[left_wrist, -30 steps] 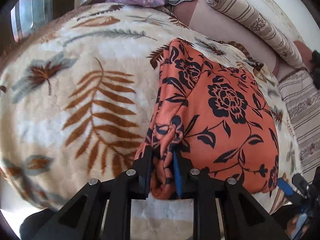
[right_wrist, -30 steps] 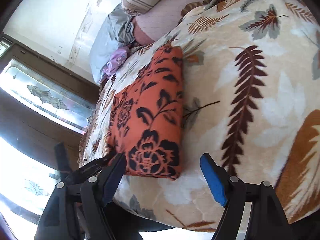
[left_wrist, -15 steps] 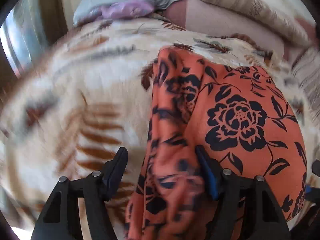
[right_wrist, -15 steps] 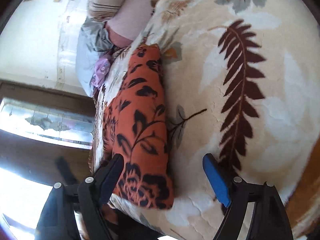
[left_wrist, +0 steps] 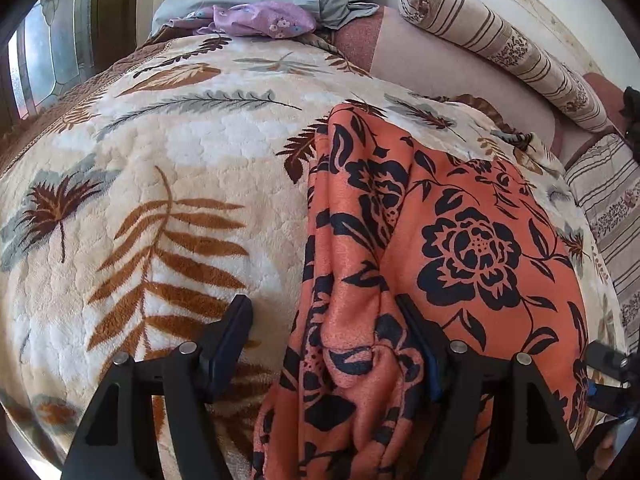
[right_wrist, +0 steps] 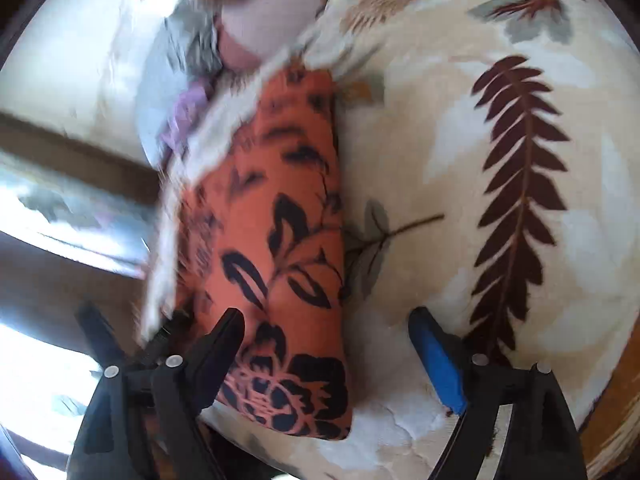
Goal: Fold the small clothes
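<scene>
I see the orange fleece garment with black flower print lying part-folded on the cream plush blanket with brown and grey leaf print, near the blanket's near edge and toward its right side in the left wrist view. Its long axis runs from the near edge away toward the striped beige bolster pillow and the grey and lilac clothes heap at the far end. Left gripper is spread wide, holding nothing; a bunched ridge of the garment's left long edge sits right between its fingers, the right finger on or just over the cloth, the left finger over bare blanket. Right gripper is also spread wide and empty; the garment's near right corner lies between its fingers, hard against the left finger, with the blue-padded right finger well off over the blanket. Right wrist view is motion-blurred on the left side, so I can't tell whether that finger touches the cloth. My read: both grippers straddle the near short end, left one better centred on the loose ridge, so I'd pinch there first and carry the fold along the long axis. Risk: catching the plush blanket along with the cloth.
</scene>
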`<state>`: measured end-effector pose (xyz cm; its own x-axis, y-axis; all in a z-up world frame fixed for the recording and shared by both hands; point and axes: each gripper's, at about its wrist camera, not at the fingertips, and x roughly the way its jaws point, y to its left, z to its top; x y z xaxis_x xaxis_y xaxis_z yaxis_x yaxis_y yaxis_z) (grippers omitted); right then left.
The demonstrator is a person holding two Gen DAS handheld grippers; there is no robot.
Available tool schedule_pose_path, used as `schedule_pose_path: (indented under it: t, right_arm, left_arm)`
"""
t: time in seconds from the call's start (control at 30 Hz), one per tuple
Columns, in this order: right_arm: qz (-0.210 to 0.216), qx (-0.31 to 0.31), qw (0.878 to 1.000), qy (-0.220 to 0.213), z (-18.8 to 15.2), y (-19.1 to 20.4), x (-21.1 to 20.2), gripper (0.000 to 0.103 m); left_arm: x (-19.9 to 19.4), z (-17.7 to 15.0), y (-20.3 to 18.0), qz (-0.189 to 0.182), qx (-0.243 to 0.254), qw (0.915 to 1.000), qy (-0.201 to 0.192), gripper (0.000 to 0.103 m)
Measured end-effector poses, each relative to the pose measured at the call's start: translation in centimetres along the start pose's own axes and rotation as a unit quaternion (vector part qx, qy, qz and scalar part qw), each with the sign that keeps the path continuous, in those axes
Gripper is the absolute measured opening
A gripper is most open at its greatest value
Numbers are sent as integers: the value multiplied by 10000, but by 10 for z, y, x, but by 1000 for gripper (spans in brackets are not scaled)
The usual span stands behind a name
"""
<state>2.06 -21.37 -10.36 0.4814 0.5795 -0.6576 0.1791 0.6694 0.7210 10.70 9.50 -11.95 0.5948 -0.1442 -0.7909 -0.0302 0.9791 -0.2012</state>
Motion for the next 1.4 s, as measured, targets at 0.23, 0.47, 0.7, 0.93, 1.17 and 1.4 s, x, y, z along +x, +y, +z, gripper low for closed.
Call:
schedule_pose_path:
  t: [0.23,0.47,0.7,0.93,1.17,1.4]
  right_arm:
    - [-1179,-2047,9712,-301,-15,80,-12,31]
    - [192,555,9980,220,15,-11,5,91]
    - [293,426,9967,632,45,-3,52,60]
    - [-2030,-2960,9334,5,6,106,52,43]
    - [366,1022,9941,-42,62,-13,19,83]
    - [-719,-650,9947,349,70,30,58,35]
  left_arm:
    - [0,2,4,-89,-146,9998,45,75]
    - [-2,1,4,-130,-165,9998,25,76]
    - [-1,2,2,-74,-147,9999,15,78]
    - [0,3,3,-60,-160,9999,16,79]
    - [0,2,4,-98,-127,9999,-6,79]
    - [2,2,2,-60,-92,9999,-32,81]
